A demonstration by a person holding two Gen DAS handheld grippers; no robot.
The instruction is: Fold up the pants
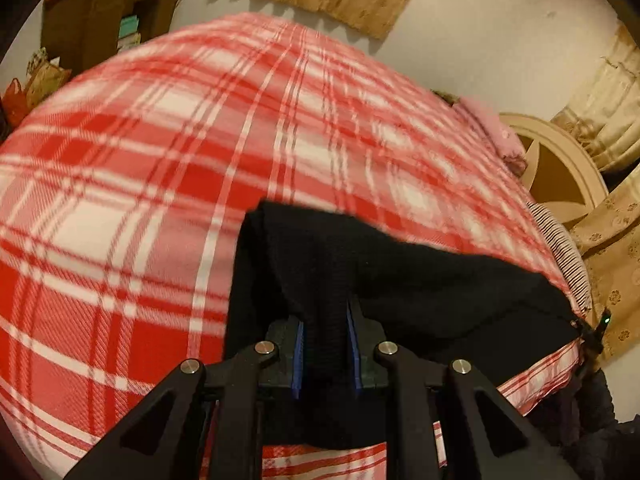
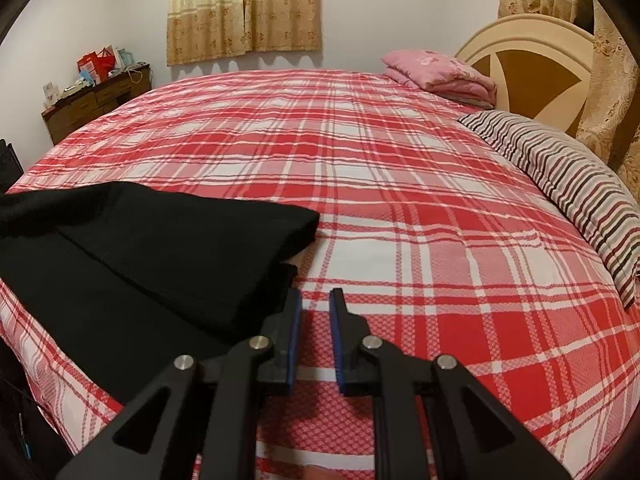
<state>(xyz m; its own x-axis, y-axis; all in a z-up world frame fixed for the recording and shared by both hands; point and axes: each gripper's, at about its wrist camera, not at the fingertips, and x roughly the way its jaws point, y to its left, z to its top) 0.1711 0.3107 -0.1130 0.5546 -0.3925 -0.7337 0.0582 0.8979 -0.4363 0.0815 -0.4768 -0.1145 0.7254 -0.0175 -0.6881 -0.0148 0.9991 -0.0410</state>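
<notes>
On the red-and-white plaid bed, the black pants are lying folded over toward the left side. Between its blue pads, the left tool is pinching a bunch of the dark fabric, which is draping over and hiding the fingertips (that whole view is blurring). The right tool is hanging released just beside the pants' edge, gripping nothing. A striped pillow is running off toward the frame's right edge, near the pink blanket.

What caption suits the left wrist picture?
Left gripper clamps black pants above a red plaid bedspread.
</notes>
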